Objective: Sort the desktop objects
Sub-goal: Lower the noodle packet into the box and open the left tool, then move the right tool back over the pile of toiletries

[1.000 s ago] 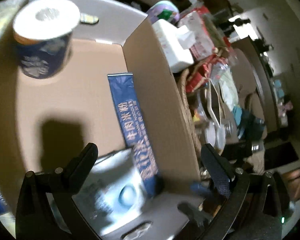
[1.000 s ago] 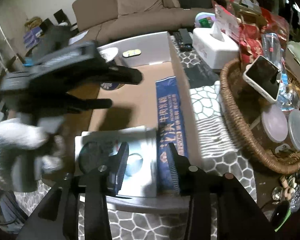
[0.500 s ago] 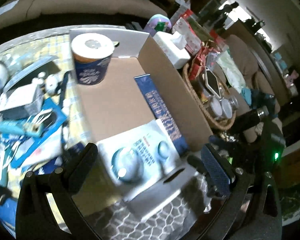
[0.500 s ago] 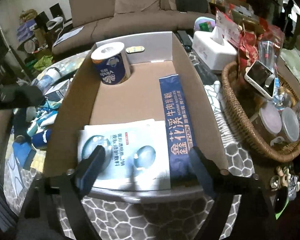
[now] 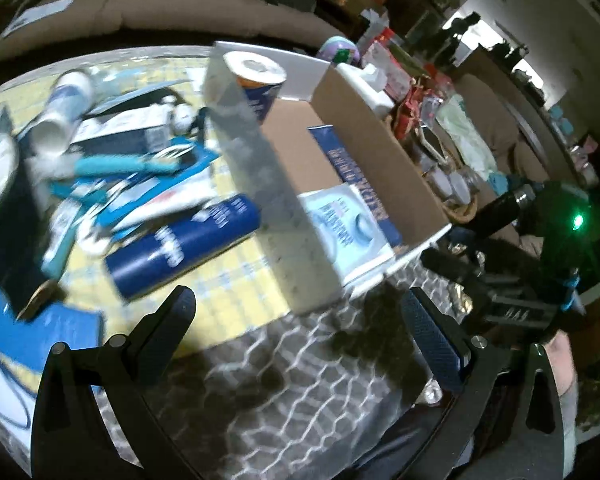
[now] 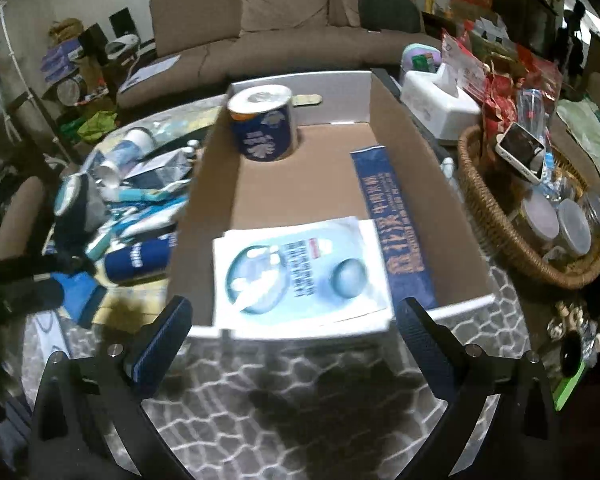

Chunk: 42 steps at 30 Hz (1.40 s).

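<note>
A cardboard box stands on the table and holds a blue toilet roll, a long blue packet and a white-and-blue flat pack. The box also shows in the left wrist view. My right gripper is open and empty, just in front of the box's near wall. My left gripper is open and empty, in front of the box's near left corner. A blue can lies left of the box among loose items.
A wicker basket with jars and a phone sits right of the box. A white tissue box stands behind it. A pile of tubes, packets and a cup lies left of the box. A sofa is behind.
Both grippers have pulled back out of the box towards the near table edge. The right gripper has opened wide. The left gripper has swung left, so the pile beside the box shows.
</note>
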Each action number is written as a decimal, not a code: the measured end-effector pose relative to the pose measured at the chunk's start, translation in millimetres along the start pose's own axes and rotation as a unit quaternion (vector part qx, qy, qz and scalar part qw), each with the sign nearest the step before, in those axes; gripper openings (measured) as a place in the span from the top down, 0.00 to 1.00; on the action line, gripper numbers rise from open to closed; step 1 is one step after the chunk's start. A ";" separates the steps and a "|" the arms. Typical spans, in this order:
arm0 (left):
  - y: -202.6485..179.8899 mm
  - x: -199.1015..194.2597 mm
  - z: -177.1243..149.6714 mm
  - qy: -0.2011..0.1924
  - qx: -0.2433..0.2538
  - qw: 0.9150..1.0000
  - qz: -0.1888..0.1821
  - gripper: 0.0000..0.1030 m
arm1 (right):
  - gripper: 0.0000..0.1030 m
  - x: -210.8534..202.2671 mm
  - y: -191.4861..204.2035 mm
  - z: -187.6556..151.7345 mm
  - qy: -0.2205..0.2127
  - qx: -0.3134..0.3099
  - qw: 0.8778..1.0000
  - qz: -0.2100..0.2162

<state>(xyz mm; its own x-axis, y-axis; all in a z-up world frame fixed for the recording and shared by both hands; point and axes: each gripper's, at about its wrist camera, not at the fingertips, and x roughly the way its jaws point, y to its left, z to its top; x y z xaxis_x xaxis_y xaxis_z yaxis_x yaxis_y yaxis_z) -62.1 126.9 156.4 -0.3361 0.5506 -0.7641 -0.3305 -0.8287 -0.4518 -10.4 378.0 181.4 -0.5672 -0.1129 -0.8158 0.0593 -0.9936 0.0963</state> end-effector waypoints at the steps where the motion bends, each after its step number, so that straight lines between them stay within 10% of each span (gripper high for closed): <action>1: 7.8 -9.4 -11.7 -0.007 0.000 1.000 0.000 0.00 | 0.00 -3.3 9.0 -3.4 0.000 0.001 1.000 0.008; 19: 190.1 -133.9 -112.4 -0.087 -0.064 0.990 0.087 0.00 | 0.00 4.0 178.0 -40.5 -0.007 -0.069 0.992 0.106; 42: 302.0 -87.4 -81.1 -0.046 -0.110 0.986 0.112 0.00 | 0.00 119.7 282.7 -23.2 0.054 -0.175 0.970 0.157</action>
<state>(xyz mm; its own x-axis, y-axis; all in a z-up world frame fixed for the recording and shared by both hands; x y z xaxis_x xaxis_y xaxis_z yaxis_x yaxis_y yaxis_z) -61.0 -179.6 49.4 -0.4603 0.3491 -0.8162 -0.0417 -0.9269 -0.3730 -42.4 83.5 97.6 -0.3877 -0.3925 -0.8340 0.5024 -0.8486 0.1659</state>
